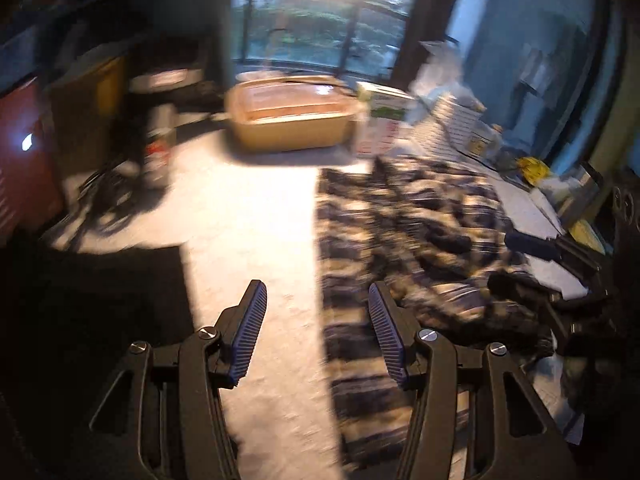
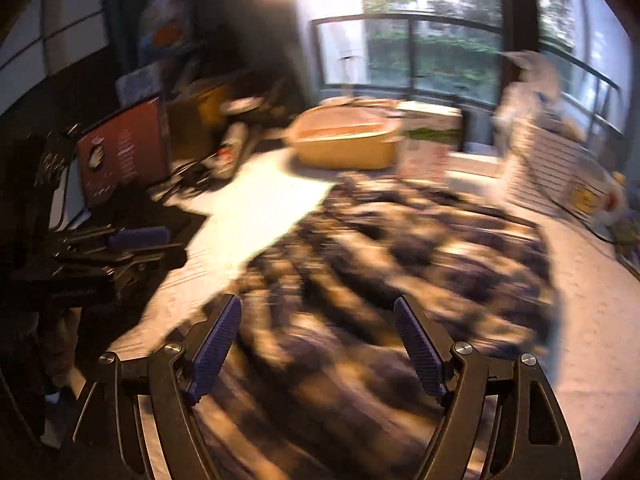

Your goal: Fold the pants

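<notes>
The pants (image 1: 416, 232) are a dark-and-cream checked pair, lying bunched on the white table (image 1: 248, 216). My left gripper (image 1: 318, 294) is open and empty above the table, at the pants' left edge. My right gripper (image 2: 318, 308) is open and empty, hovering over the pants (image 2: 392, 264). The right gripper's fingers (image 1: 532, 246) show at the right edge of the left wrist view. The left gripper (image 2: 132, 248) shows at the left of the right wrist view. Both views are motion-blurred.
A tan basin (image 1: 292, 116) stands at the table's far edge, with a white box (image 1: 380, 120) to its right. A can (image 1: 158, 152) and cables (image 1: 108, 196) sit far left. White papers (image 1: 532, 208) and a striped box (image 2: 552, 168) lie right of the pants.
</notes>
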A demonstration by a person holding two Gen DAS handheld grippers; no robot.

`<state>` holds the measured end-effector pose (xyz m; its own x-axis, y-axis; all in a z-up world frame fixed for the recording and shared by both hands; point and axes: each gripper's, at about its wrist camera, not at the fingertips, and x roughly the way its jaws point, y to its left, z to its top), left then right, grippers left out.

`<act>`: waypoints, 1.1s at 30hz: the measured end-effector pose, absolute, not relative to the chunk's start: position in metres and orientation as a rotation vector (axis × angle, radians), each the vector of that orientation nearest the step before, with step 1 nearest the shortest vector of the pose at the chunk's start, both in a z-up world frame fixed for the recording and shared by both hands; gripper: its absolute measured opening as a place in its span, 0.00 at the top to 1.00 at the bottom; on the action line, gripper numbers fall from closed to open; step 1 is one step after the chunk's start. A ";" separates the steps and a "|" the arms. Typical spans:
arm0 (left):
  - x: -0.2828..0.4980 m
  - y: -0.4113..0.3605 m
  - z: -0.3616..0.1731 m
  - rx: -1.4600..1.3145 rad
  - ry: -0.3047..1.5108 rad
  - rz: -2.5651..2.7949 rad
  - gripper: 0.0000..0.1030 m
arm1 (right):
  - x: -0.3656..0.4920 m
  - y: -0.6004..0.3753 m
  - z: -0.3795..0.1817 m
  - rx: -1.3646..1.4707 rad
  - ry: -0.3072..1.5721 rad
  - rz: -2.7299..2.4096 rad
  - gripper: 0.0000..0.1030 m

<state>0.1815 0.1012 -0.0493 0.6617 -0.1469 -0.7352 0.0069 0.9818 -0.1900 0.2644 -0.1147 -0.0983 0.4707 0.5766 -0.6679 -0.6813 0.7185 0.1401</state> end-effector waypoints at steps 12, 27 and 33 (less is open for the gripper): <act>0.252 0.057 -0.082 -0.144 0.960 -0.275 0.62 | 0.294 -0.252 -0.121 0.072 0.813 0.470 0.22; 0.242 0.086 -0.074 -0.116 0.989 -0.239 0.69 | 0.314 -0.241 -0.129 0.026 0.812 0.531 0.22; 0.278 0.097 -0.046 -0.105 0.894 -0.288 0.54 | 0.339 -0.219 -0.118 -0.030 0.749 0.582 0.35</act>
<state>0.2780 0.0972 -0.0460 0.5910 -0.2906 -0.7525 0.2033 0.9564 -0.2097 0.3394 -0.2191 -0.1176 0.5830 0.4884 -0.6493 -0.5092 0.8424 0.1765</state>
